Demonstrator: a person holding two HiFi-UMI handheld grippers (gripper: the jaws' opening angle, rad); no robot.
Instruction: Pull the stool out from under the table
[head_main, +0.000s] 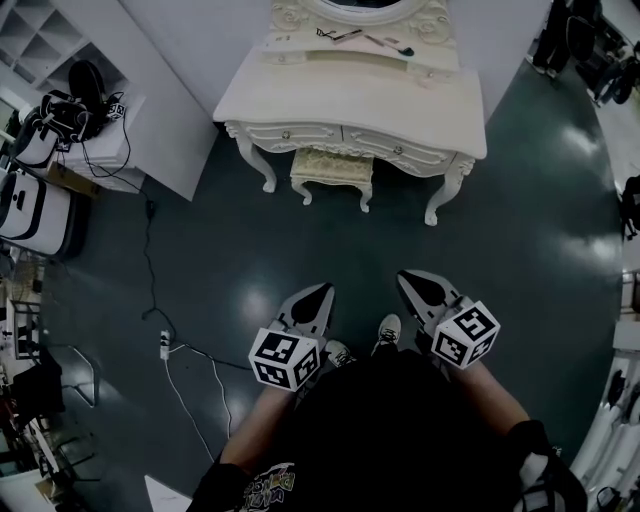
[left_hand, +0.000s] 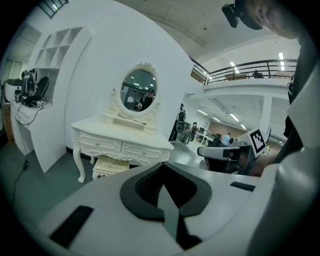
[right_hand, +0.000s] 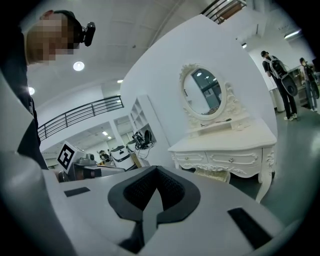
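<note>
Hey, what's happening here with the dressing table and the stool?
A person stands back from the white dressing table with a gripper in each hand. The left gripper and the right gripper both point toward the table, with their jaws shut and nothing between them. The stool sits tucked under the table between its front legs, untouched, so the pull has not begun.

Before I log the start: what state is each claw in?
Left claw: closed, empty.
Right claw: closed, empty.
</note>
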